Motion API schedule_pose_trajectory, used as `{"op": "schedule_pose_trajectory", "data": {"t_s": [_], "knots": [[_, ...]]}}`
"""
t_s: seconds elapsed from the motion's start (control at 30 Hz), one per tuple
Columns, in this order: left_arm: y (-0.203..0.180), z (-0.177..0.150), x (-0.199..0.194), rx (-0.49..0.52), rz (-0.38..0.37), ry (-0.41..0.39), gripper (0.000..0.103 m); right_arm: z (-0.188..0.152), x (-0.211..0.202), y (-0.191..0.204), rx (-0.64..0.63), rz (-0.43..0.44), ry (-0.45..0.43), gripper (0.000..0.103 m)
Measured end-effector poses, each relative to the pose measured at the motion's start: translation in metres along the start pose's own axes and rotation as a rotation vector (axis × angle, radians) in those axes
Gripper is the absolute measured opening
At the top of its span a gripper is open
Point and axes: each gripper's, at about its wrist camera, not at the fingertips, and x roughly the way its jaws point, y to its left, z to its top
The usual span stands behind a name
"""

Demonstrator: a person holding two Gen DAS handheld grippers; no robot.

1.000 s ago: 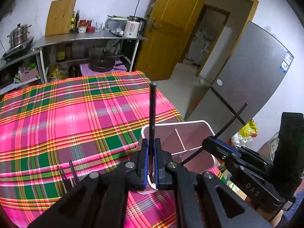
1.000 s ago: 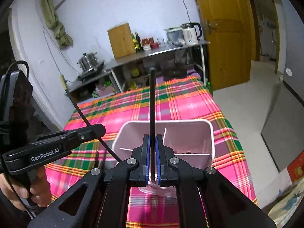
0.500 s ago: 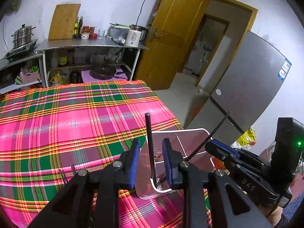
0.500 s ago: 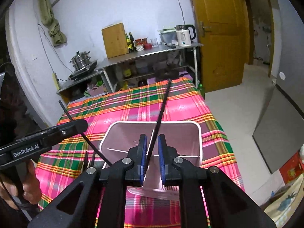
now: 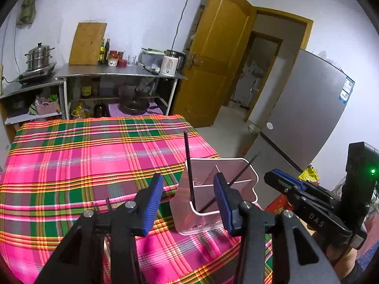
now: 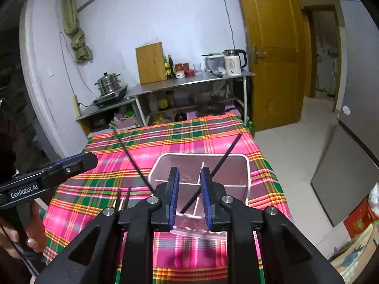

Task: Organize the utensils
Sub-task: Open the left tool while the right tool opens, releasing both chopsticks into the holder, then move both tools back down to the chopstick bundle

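Note:
A clear plastic utensil holder (image 5: 236,159) (image 6: 201,154) with dividers stands on the plaid tablecloth near its right edge. Two long black utensils lean in it. One black utensil (image 5: 188,161) (image 6: 128,151) stands between the pads of my left gripper (image 5: 188,203) (image 6: 92,161), whose jaws are opening and do not touch it. The other black utensil (image 5: 246,168) (image 6: 227,152) slants through the gap of my right gripper (image 6: 189,196) (image 5: 274,176), whose jaws are also opening, clear of it.
Two more thin utensils (image 6: 123,197) (image 5: 101,204) lie on the cloth left of the holder. The tablecloth (image 5: 83,161) stretches far and left. A metal shelf (image 5: 118,72) with kettle and pots stands beyond; a grey fridge (image 5: 308,118) is right.
Both grippers were shut on the black utensils; both have opened, let them go into the holder, and drawn back and up. The utensils now lean freely.

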Motion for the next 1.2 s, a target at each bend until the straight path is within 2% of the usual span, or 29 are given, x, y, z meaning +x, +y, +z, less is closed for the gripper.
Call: {"op": "schedule_pose_trajectory", "data": {"t_s": [0.4, 0.73, 0.97, 1.2], "knots": [[0.009, -0.042, -0.042, 0.013, 0.073, -0.066, 0.046, -0.017, -0.025, 0.032, -0.068, 0.044, -0.033, 0.019], [0.033, -0.072, -0.062, -0.018, 0.144, -0.08, 0.046, -0.037, -0.023, 0.055, -0.11, 0.086, -0.002, 0.019], [0.06, -0.102, -0.058, -0.05, 0.207, -0.035, 0.046, -0.061, -0.007, 0.067, -0.129, 0.12, 0.065, 0.019], [0.091, -0.131, -0.041, -0.118, 0.247, 0.05, 0.046, -0.083, 0.017, 0.076, -0.15, 0.149, 0.144, 0.019]]}}
